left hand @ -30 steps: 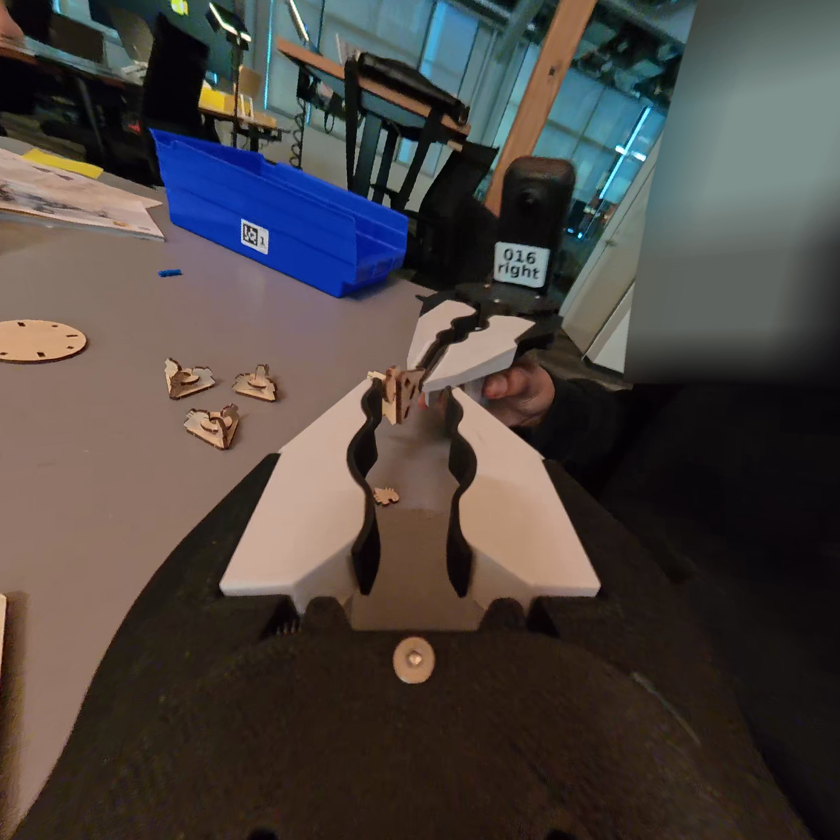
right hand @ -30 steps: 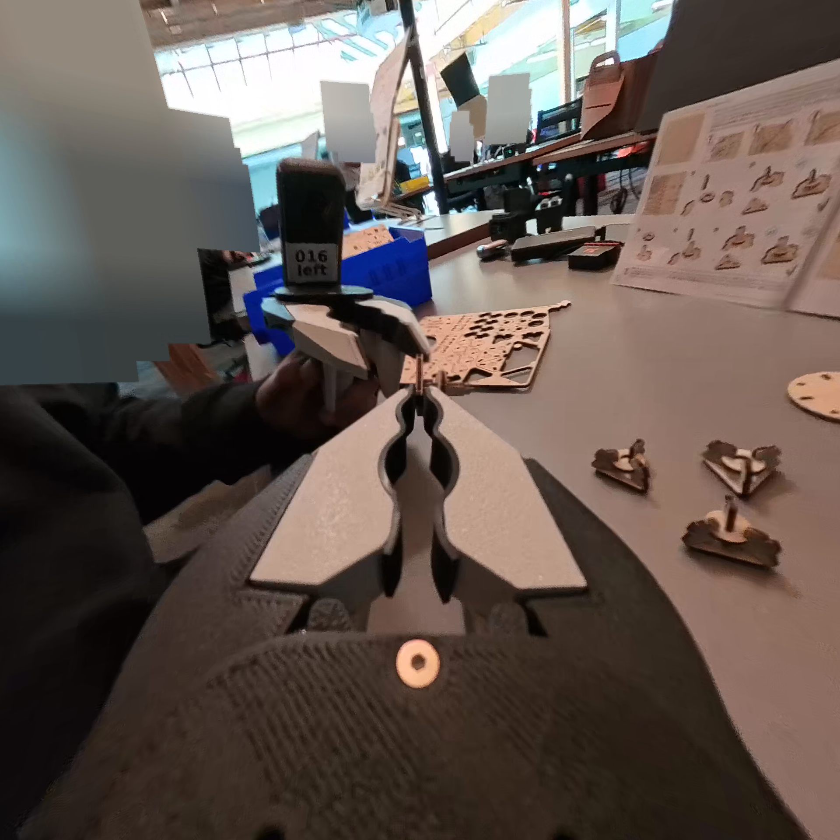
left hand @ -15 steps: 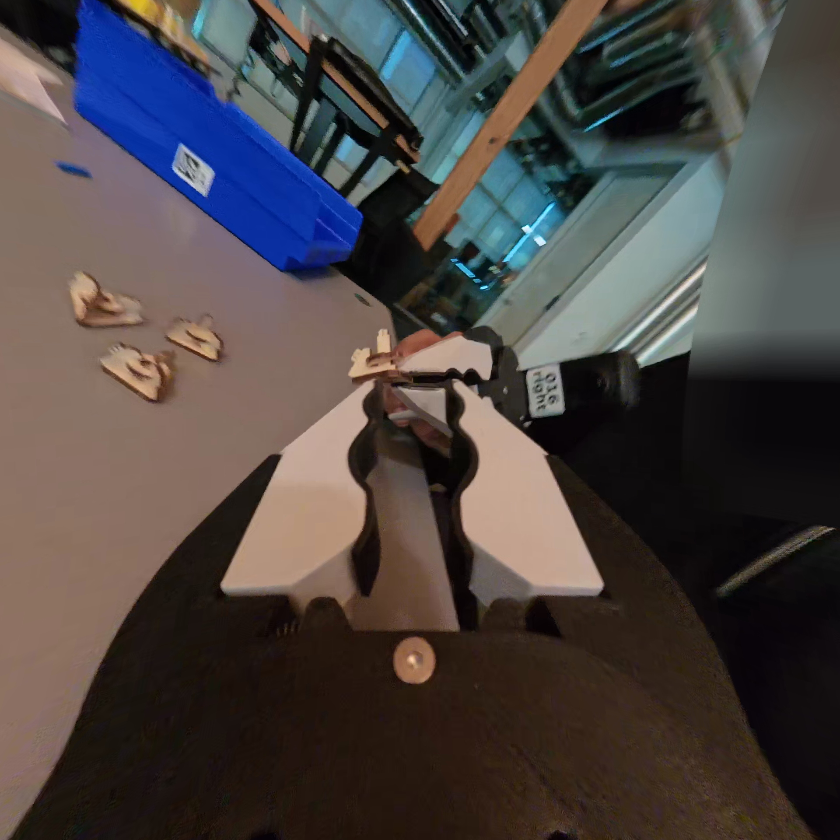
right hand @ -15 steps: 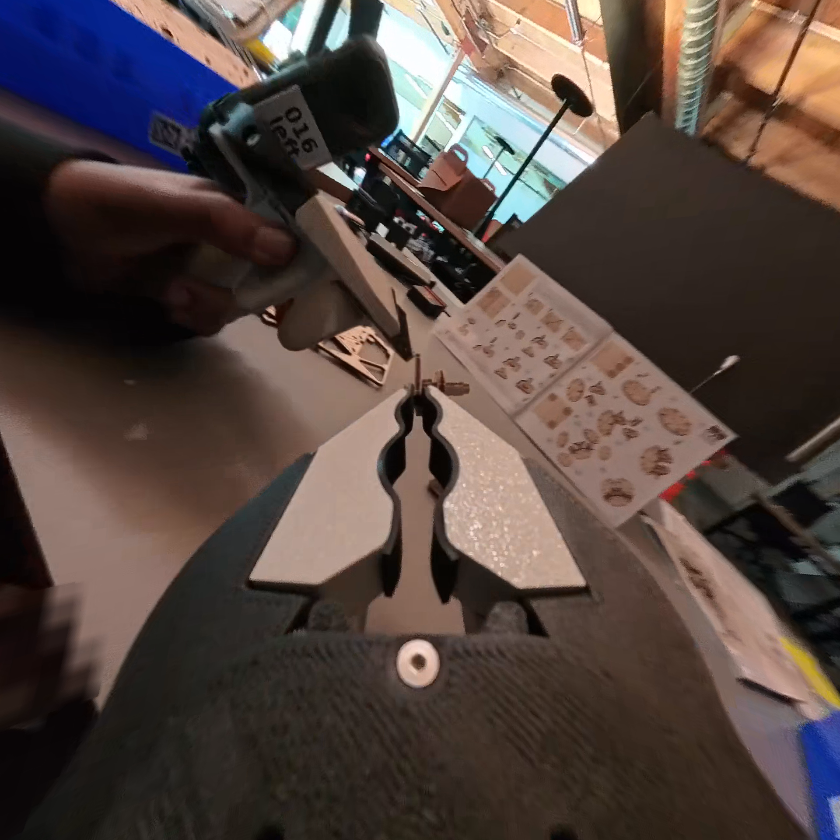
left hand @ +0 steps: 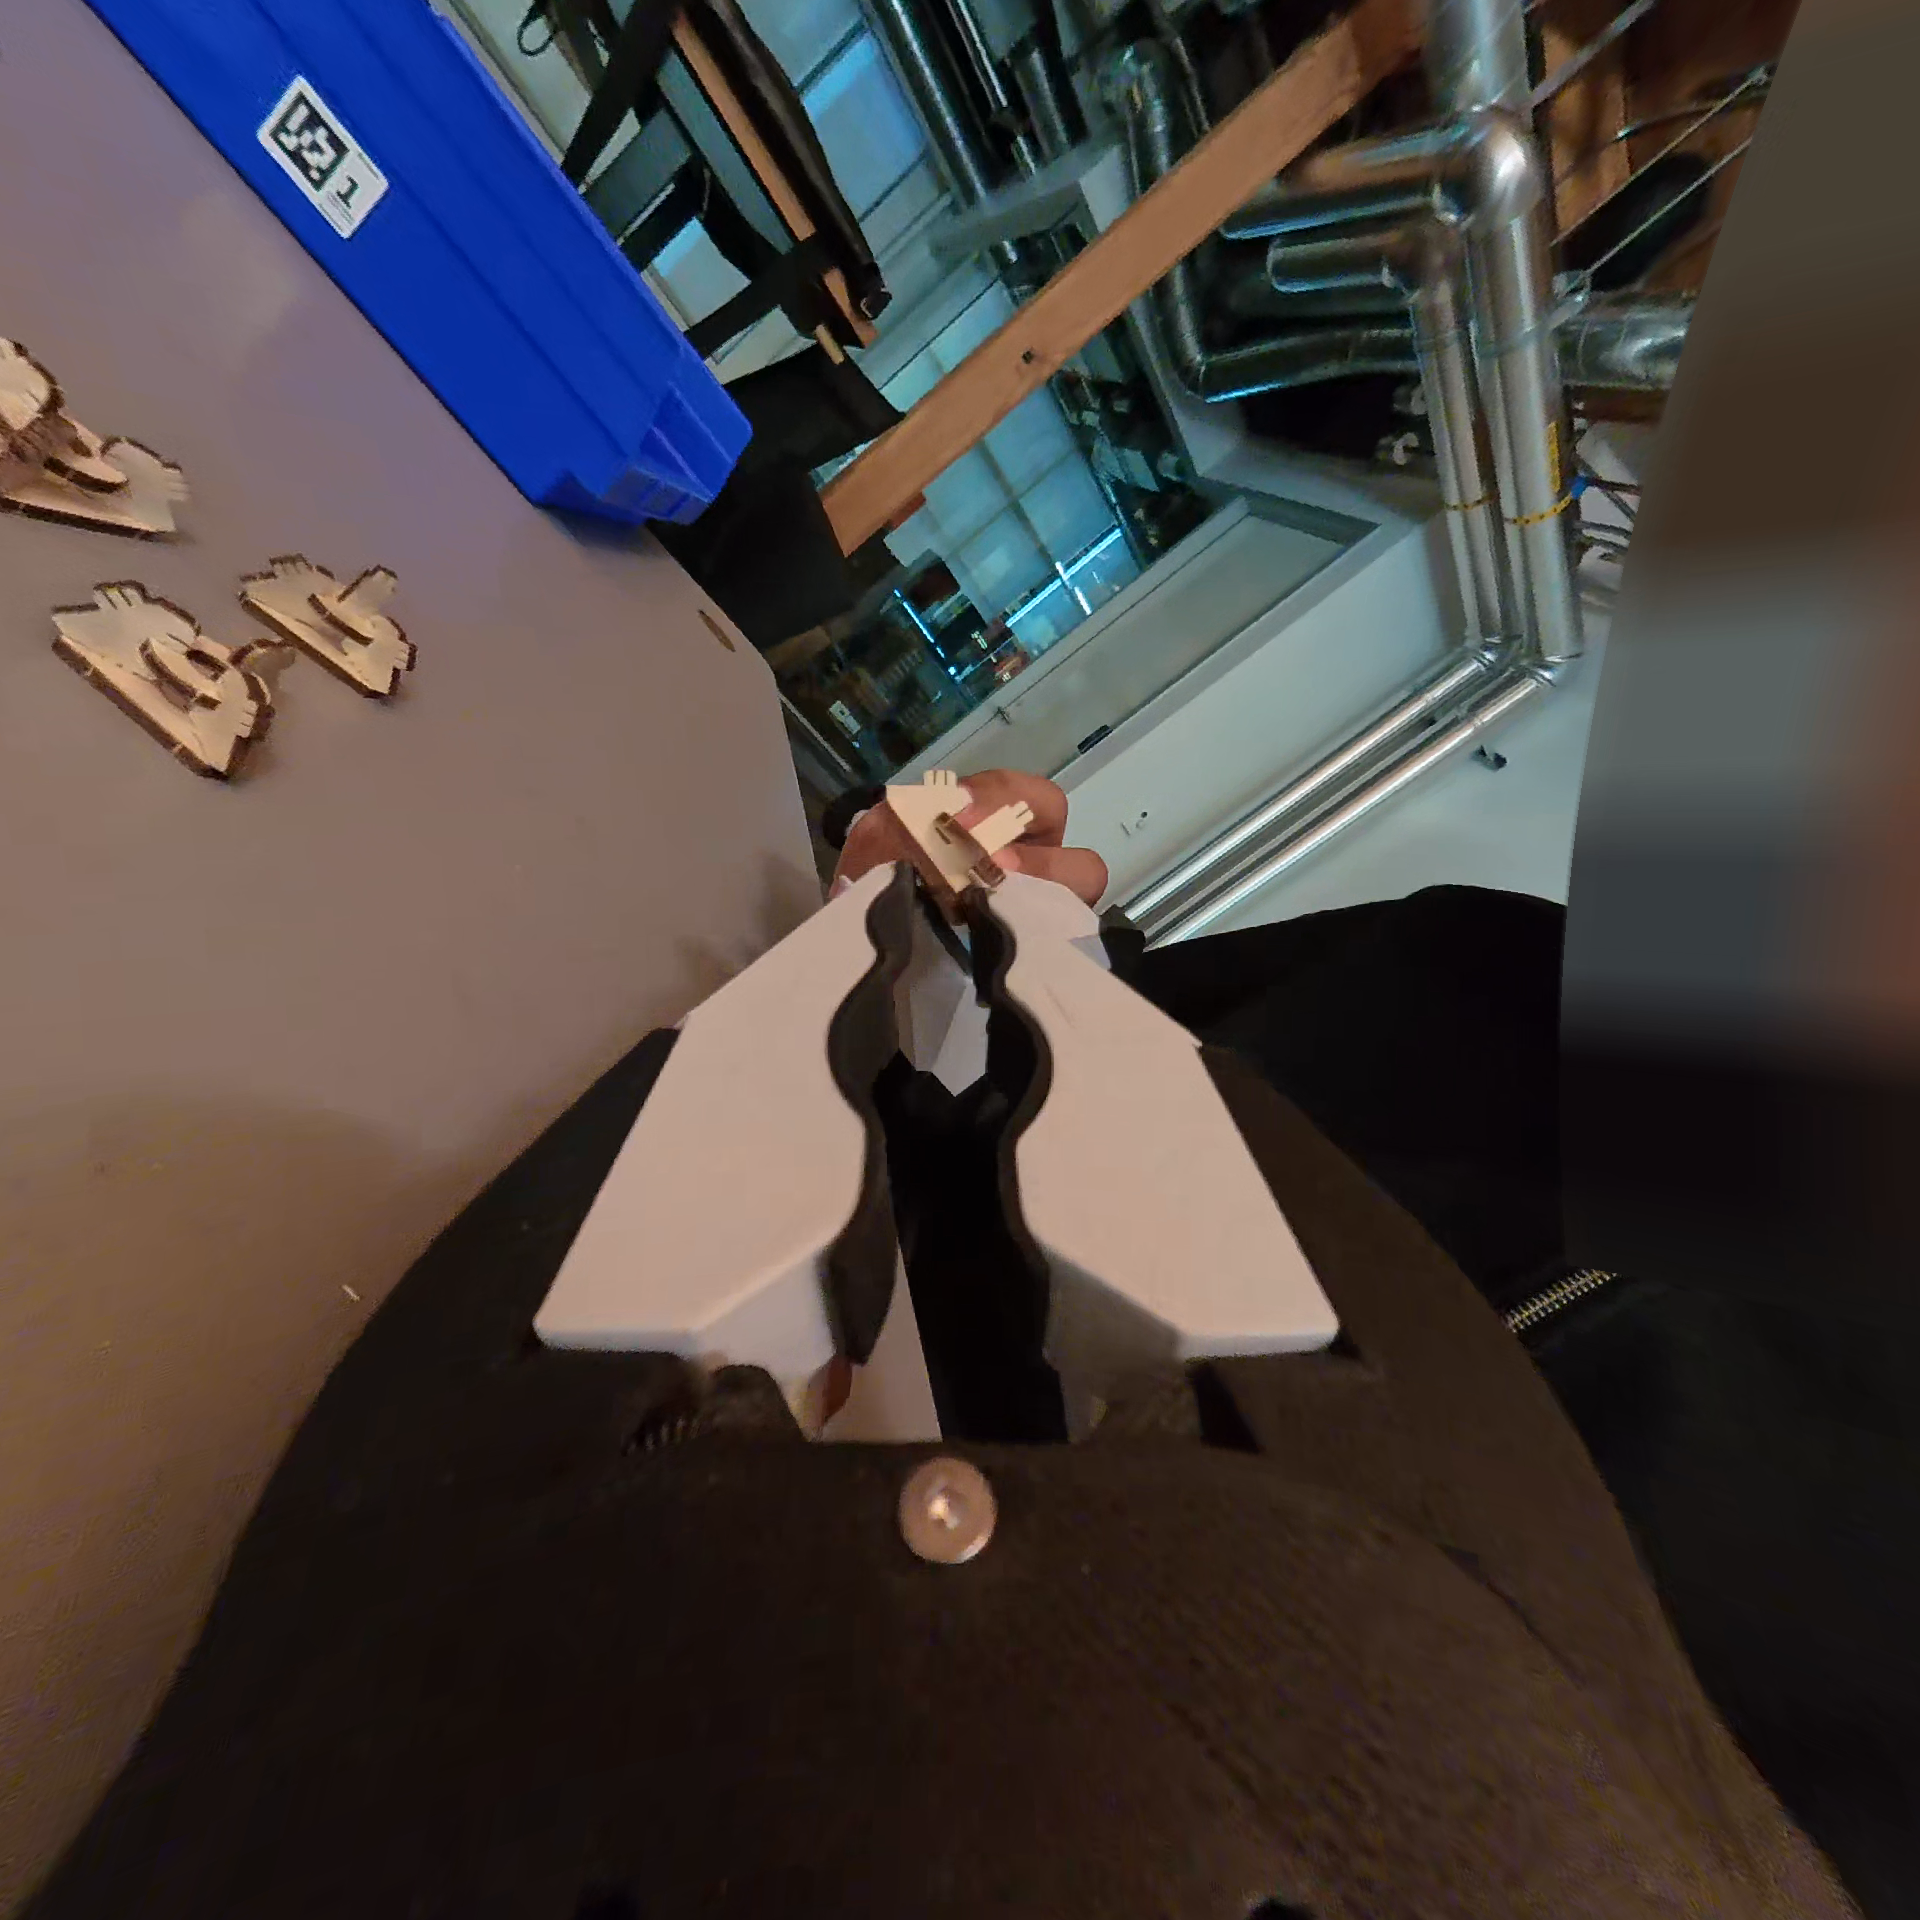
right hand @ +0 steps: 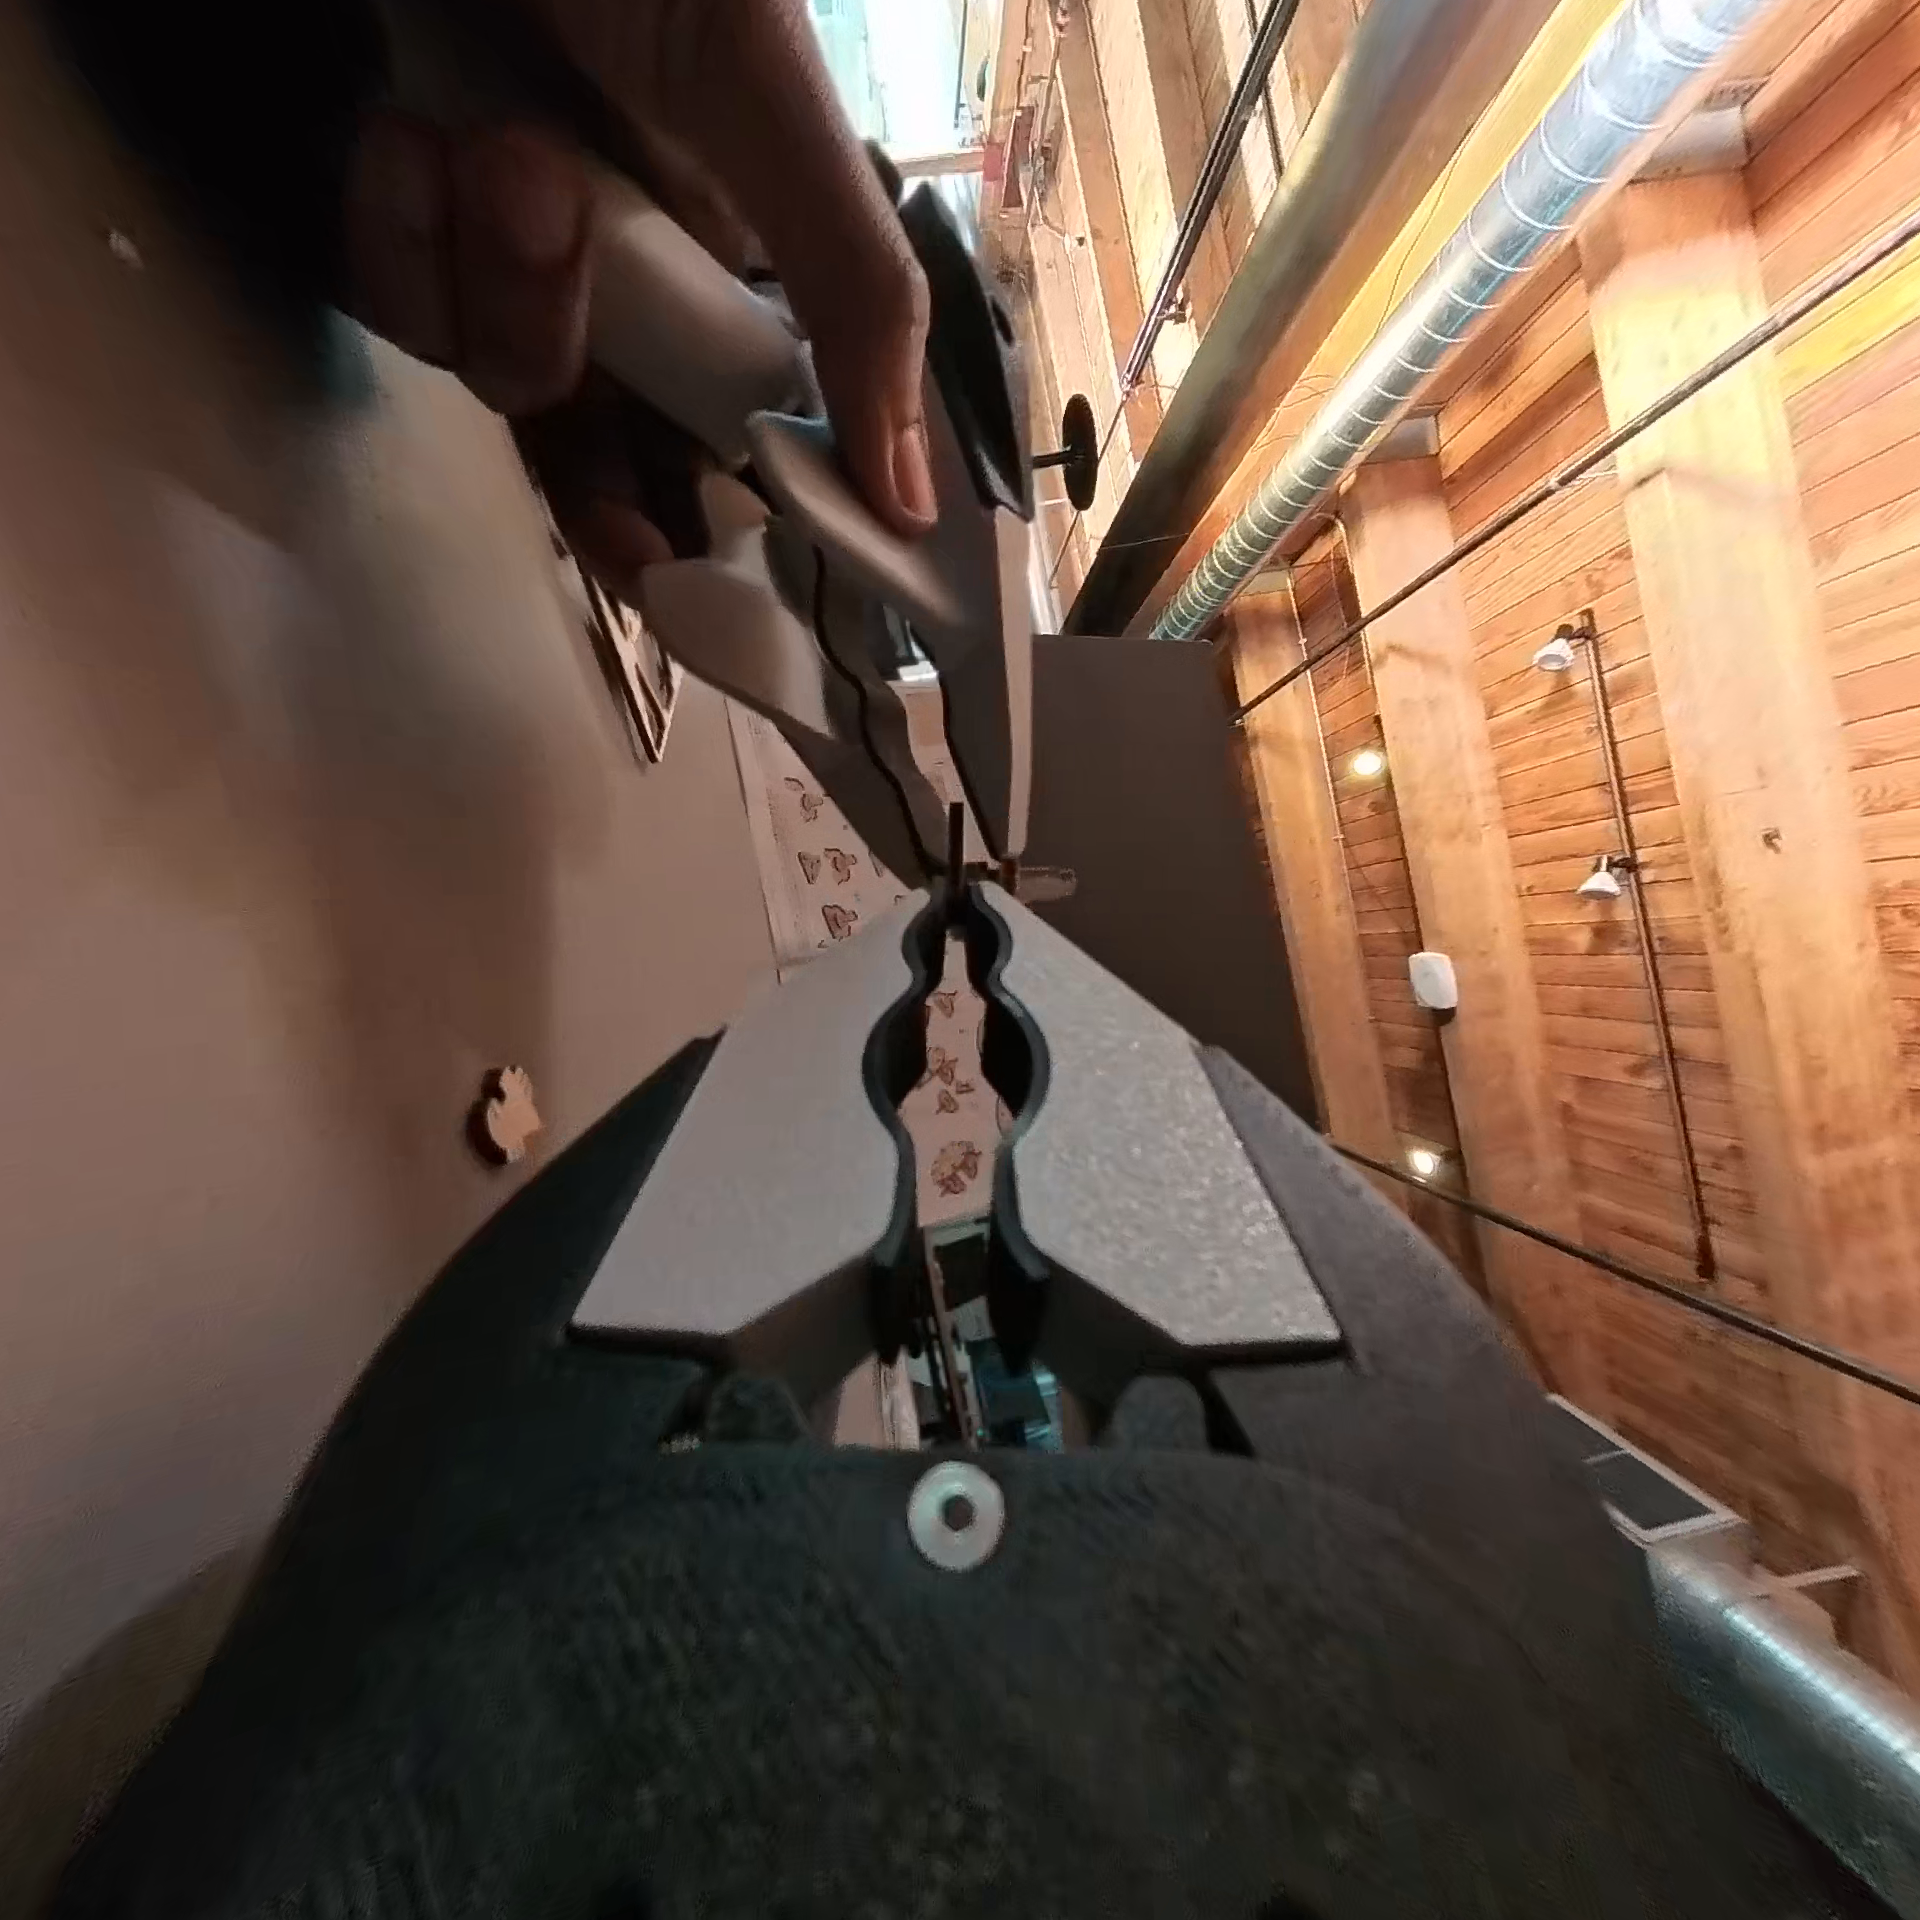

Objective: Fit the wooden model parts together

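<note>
My grey worktop carries three small laser-cut wooden assemblies at nine o'clock and a blue bin at eleven. My left tool and right tool both pinch one wooden piece; steel pipes at two.

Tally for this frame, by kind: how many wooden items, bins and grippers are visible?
wooden assemblies on the table: 3
wooden piece at the fingers: 1
small loose wooden bit: 1
blue bin: 1
Grippers: 2, left gripper, right gripper
Total: 8
</note>
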Action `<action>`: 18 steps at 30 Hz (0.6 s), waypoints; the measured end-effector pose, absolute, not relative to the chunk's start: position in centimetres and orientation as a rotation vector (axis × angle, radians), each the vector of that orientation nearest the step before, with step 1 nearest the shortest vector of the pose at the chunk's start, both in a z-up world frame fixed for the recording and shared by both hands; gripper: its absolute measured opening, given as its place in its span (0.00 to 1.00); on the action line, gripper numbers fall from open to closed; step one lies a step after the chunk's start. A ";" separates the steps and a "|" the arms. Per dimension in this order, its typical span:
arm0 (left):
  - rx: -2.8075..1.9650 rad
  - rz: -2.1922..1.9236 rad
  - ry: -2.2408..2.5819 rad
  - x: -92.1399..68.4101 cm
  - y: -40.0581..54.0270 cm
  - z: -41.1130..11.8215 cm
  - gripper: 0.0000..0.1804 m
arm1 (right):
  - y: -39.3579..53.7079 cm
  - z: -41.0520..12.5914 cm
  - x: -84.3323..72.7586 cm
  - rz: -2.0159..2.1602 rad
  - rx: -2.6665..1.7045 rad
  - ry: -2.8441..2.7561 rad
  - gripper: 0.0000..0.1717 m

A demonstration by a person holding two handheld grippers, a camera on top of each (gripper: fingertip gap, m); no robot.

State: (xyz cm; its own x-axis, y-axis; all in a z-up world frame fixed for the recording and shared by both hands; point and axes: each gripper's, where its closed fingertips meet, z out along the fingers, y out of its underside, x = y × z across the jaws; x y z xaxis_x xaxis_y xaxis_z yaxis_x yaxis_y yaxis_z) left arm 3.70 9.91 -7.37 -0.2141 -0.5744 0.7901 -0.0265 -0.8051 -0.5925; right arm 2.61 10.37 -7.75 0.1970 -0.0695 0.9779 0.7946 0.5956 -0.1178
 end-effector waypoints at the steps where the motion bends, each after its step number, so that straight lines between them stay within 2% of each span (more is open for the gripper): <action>1: -1.687 -2.079 0.707 3.7 9.9 -7.4 0.04 | 10.4 -7.7 2.7 -0.695 -0.721 -1.228 0.01; 6: -1.676 -2.039 0.678 3.5 10.5 -7.1 0.01 | 10.4 -7.8 2.8 -0.730 -0.694 -1.236 0.02; 9: -1.614 -2.016 0.576 2.2 11.9 -6.3 0.00 | 10.5 -9.1 3.0 -0.615 -0.803 -1.269 0.09; 12: -1.627 -1.850 0.602 1.9 12.5 -6.4 0.00 | 10.5 -9.6 2.8 -0.139 -1.138 -1.185 0.20; 18: -1.575 -1.050 0.890 2.3 12.7 -7.1 0.00 | 9.9 -5.3 3.1 0.639 -1.389 -0.788 0.15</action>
State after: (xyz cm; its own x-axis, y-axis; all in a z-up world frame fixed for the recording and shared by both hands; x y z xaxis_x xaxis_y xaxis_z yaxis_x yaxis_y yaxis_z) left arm 2.33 12.70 -7.06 0.3517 -0.9152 0.1966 -0.0443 -0.2260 -0.9731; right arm 3.14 9.89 -5.32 0.6004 0.7923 0.1082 0.0573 0.0923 -0.9941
